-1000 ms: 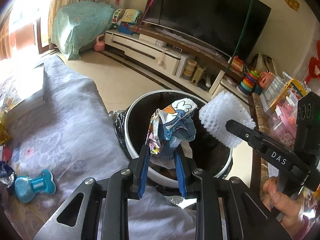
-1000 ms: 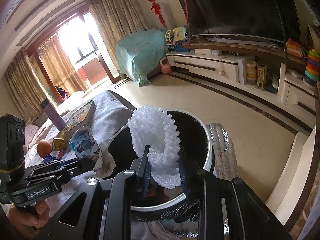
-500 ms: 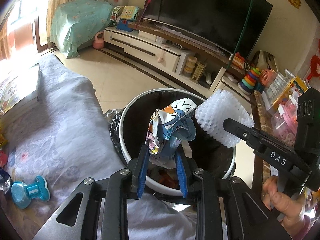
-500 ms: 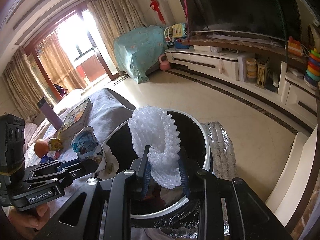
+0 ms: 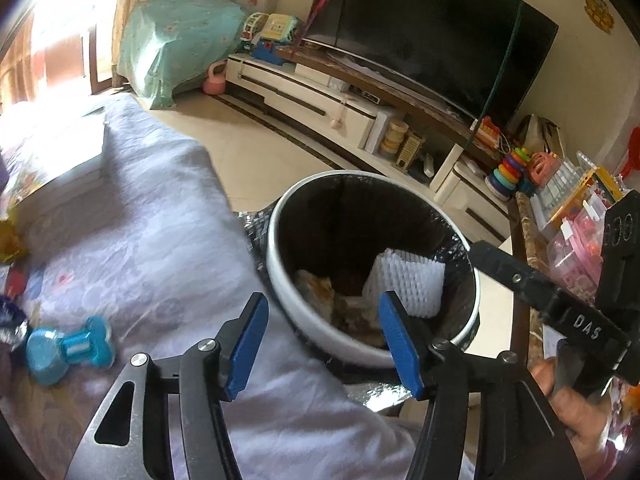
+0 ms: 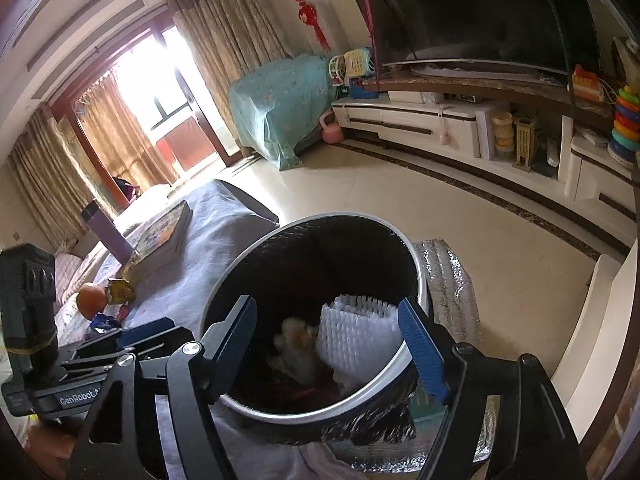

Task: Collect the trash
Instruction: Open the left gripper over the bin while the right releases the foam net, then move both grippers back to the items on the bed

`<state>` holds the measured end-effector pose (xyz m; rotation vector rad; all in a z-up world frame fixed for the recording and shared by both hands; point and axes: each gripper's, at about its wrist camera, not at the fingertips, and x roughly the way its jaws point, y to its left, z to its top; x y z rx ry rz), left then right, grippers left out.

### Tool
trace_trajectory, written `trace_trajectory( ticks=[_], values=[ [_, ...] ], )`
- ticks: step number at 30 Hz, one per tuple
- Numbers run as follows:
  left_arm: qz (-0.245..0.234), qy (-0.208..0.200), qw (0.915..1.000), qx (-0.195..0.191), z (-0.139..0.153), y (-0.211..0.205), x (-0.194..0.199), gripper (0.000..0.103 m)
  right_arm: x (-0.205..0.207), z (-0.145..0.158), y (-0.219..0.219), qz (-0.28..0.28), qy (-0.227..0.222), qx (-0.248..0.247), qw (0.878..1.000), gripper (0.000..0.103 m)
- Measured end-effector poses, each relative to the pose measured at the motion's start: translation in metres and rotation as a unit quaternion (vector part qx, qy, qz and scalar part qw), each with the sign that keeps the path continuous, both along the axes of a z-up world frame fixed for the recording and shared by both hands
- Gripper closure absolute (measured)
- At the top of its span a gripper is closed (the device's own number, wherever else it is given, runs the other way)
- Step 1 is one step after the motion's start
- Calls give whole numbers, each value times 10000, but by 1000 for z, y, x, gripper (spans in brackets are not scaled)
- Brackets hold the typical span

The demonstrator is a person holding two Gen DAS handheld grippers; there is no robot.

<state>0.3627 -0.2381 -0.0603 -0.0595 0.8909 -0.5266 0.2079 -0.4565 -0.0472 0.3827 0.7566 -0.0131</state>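
From the left wrist, the left hand-held gripper (image 5: 324,338) is opening, nothing between its jaws; the white foam net (image 5: 408,282) lies inside the bin (image 5: 280,284). From the right wrist, the right hand-held gripper (image 6: 328,344) is opening, empty too. The net looks light, soft and springy, best pinched at an edge.

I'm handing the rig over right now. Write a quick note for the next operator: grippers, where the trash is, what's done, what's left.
Left gripper: jaws opening, nothing between them, over the trash bin.
Right gripper: jaws opening, empty, over the same bin.
Done: white foam net lies inside the bin on other waste; a crumpled piece beside it is blurred.
Left: on the cloth-covered table, a yellow wrapper and a blue wrapper by the orange. The blue toy is probably not trash.
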Motion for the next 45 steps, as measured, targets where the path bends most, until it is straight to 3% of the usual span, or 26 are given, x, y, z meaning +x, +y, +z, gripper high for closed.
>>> trace_trajectory(
  ticks=[10, 20, 30, 38, 40, 45],
  values=[
    [493, 105, 9985, -203, -10, 68, -50, 44, -19, 7, 44, 317, -178, 81, 9993, 17],
    [1097, 204, 9934, -252, -13, 143, -93, 44, -21, -1, 114, 1012, -124, 174, 9946, 15],
    [1578, 140, 9871, -229, -4, 200, -125, 44, -18, -4, 157, 1462, -71, 197, 9890, 15],
    [1810, -173, 9833, 115, 14, 231, -128, 31, -12, -9, 183, 1723, -2, 228, 9848, 15],
    [1752, -278, 9836, 314, 20, 234, -119, 25, -10, -10, 188, 1765, 3, 237, 9840, 15],
    [1469, -301, 9859, 743, 17, 235, -93, 23, 0, -13, 198, 1834, 29, 257, 9827, 15]
  ],
)
